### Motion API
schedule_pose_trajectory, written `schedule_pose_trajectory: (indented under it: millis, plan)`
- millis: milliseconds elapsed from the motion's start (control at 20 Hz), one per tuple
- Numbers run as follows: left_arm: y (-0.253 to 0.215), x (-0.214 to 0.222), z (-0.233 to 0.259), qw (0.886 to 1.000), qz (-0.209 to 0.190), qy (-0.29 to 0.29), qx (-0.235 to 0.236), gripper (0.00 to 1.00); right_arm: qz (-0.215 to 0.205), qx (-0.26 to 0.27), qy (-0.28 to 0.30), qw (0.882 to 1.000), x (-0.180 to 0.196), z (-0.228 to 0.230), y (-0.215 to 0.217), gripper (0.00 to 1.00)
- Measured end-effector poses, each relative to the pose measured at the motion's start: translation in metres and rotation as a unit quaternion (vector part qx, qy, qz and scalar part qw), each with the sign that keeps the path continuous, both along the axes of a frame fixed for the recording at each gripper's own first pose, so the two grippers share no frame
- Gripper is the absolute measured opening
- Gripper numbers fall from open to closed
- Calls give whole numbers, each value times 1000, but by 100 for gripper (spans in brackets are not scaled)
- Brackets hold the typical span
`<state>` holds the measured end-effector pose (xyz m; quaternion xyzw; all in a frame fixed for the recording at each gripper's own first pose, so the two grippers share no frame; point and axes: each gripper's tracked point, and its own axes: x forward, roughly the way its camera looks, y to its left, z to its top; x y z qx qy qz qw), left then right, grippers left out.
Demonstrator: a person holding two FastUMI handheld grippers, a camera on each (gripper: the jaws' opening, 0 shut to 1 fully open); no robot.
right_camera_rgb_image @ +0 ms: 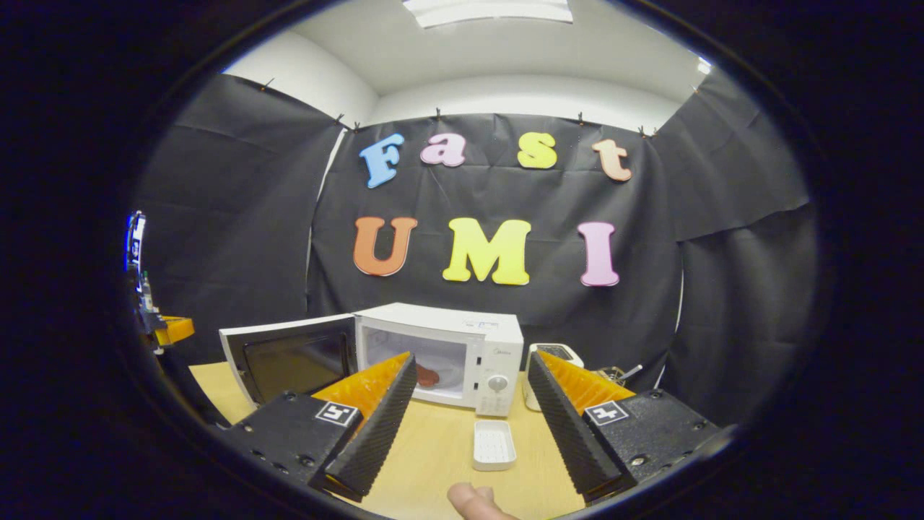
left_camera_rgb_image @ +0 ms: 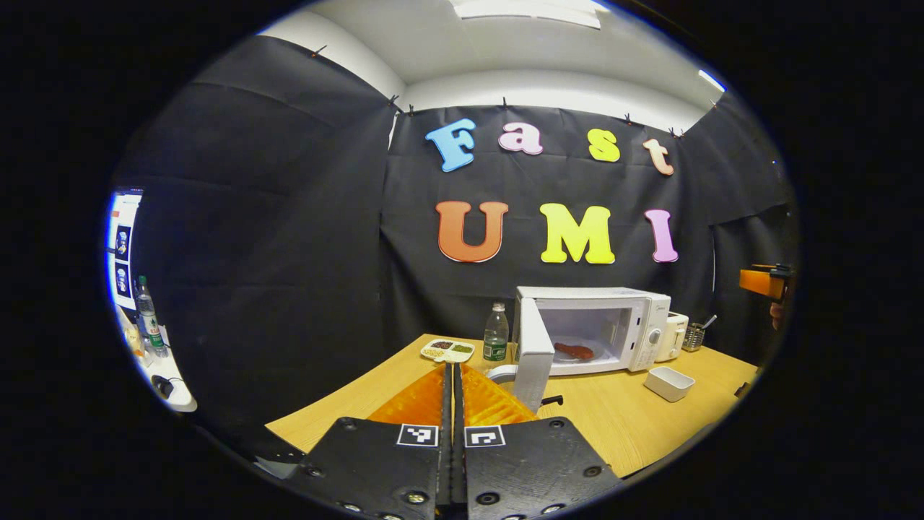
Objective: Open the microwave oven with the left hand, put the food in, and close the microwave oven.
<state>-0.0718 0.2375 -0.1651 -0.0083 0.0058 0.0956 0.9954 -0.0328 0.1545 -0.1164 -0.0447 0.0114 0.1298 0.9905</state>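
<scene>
Microwave oven (left_camera_rgb_image: 599, 328) stands at the far edge of the wooden table (left_camera_rgb_image: 621, 422), against the booth wall. Its door (left_camera_rgb_image: 533, 354) hangs wide open, swung out toward the table's front on the hinge side. Inside the lit cavity a reddish piece of food (left_camera_rgb_image: 574, 351) lies on the turntable; in the right gripper view the same food (right_camera_rgb_image: 427, 376) shows partly behind a finger.

Left gripper (left_camera_rgb_image: 452, 375): fingers pressed together with no visible gap, clenched on nothing. It sits above the table's near edge, pointed at the far edge, well apart from the door.

Right gripper (right_camera_rgb_image: 471, 375): fingers spread wide, released, nothing between them. It faces the microwave front from above the near side of the table. A fingertip of the person's hand (right_camera_rgb_image: 473, 501) shows at the bottom of the right gripper view. In the left gripper view the right gripper's body appears at the far right, off the table's right edge, raised.

Other items on the table:
- Small white rectangular tray (right_camera_rgb_image: 492, 444), empty, in front of the microwave's control panel, apart from it.
- Toaster (left_camera_rgb_image: 673, 336), white, just beside the microwave on its control-panel side, at the far edge.
- Utensil holder (left_camera_rgb_image: 694, 336) beyond the toaster, near the far right corner.
- Green-labelled water bottle (left_camera_rgb_image: 495, 333), upright, at the far edge on the door side of the microwave.
- Divided plate (left_camera_rgb_image: 447, 350) with dark and green portions, beside the bottle, toward the far left corner.
</scene>
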Motion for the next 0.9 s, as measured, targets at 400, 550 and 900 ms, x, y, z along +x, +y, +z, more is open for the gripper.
schedule_pose_trajectory:
  millis: [400,550,900]
  plan:
    - [0,57,-25,1000,-23,11,6,0,-25,-7,-18,999,-39,15,-44,100]
    - [0,70,-43,999,-25,29,9,0,-28,3,-22,999,-47,19,-55,95]
    - [-59,71,-49,995,-91,30,-25,0,-32,20,-25,999,-58,30,-69,95]
